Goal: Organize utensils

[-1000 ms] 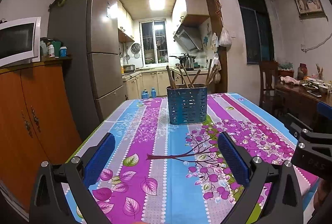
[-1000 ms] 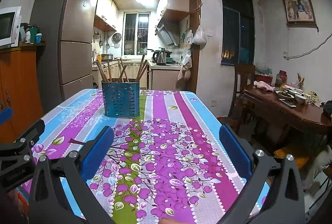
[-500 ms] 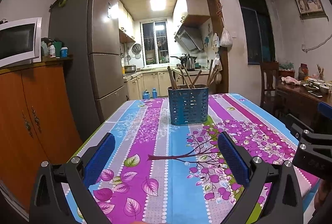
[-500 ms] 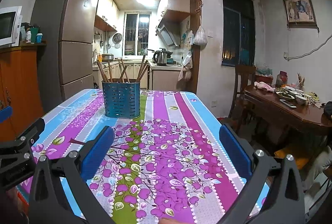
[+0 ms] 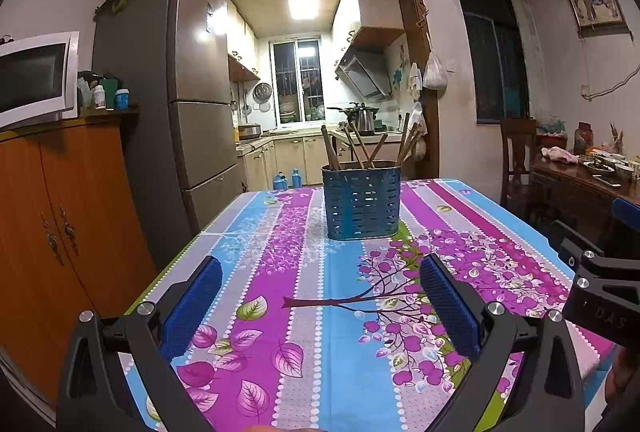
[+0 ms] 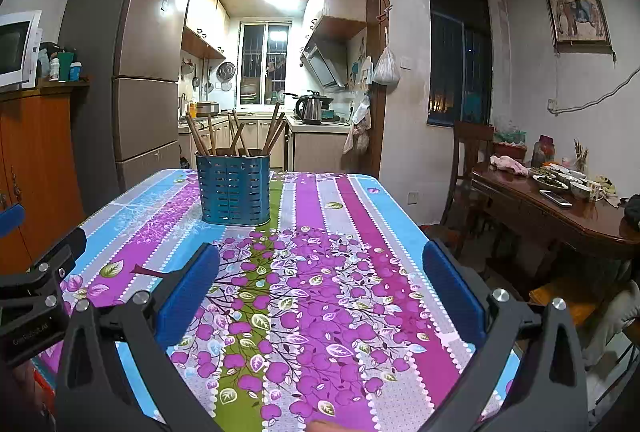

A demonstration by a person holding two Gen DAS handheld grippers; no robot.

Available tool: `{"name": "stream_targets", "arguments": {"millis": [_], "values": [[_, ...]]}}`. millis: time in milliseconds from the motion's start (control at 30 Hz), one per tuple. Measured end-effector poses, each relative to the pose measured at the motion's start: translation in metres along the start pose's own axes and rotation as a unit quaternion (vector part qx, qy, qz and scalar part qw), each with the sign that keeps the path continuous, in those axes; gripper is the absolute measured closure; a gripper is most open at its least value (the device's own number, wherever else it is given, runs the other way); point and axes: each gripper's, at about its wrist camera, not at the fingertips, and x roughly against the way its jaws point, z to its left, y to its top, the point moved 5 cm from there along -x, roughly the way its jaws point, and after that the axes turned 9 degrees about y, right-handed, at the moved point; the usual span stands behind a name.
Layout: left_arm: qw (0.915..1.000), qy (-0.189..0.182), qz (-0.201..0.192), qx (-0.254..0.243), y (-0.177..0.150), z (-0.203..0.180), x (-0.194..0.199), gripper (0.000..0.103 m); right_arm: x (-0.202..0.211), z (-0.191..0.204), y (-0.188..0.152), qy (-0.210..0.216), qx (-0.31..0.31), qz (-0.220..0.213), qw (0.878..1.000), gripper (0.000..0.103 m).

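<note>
On the desk [image 5: 304, 312]: caddy [image 5: 361, 203] upright at the far centre, chopsticks [image 5: 362, 148] standing inside, leaning.
Both tongs are released and empty, well short of the caddy. It lies ahead and slightly right of the left tongs [image 5: 320, 306], ahead-left of the right tongs [image 6: 320, 298]; neither is clearly nearer. Only the right view shows the side table [image 6: 560, 208].

A glossy printed tablecloth [image 5: 320, 312] carries a blue slotted holder [image 5: 361, 202] of wooden sticks [image 5: 370, 148], near matt black grippers' textured blue pads [image 5: 448, 306].
</note>
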Motion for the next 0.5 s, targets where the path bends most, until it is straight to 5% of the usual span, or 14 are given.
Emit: {"name": "stream_targets", "arguments": {"millis": [500], "values": [[0.9997,-0.014,0.002,0.022,-0.0023,0.0025,-0.0051,0.004,-0.0027,-0.0027,-0.0024,-0.004,-0.002,0.0,1.0,0.005]]}}
